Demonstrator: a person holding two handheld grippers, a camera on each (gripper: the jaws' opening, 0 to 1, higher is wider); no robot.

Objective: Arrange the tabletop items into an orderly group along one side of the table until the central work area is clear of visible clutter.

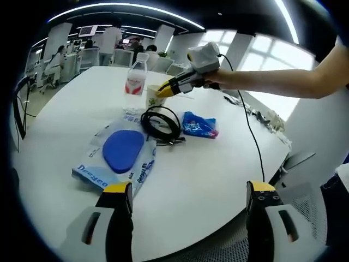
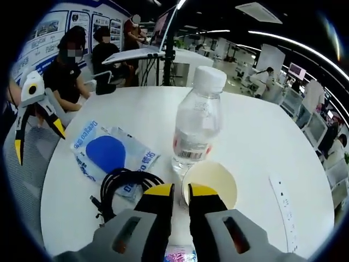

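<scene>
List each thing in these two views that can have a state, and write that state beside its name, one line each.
water bottle: upright, white cap on
paper cup: upright, open top, beside the bottle
black cable: coiled, lying flat
blue-and-white packet: flat on the table
blue snack wrapper: lying flat
left gripper: open, holding nothing
right gripper: jaws nearly closed at the cup's rim; grip unclear
</scene>
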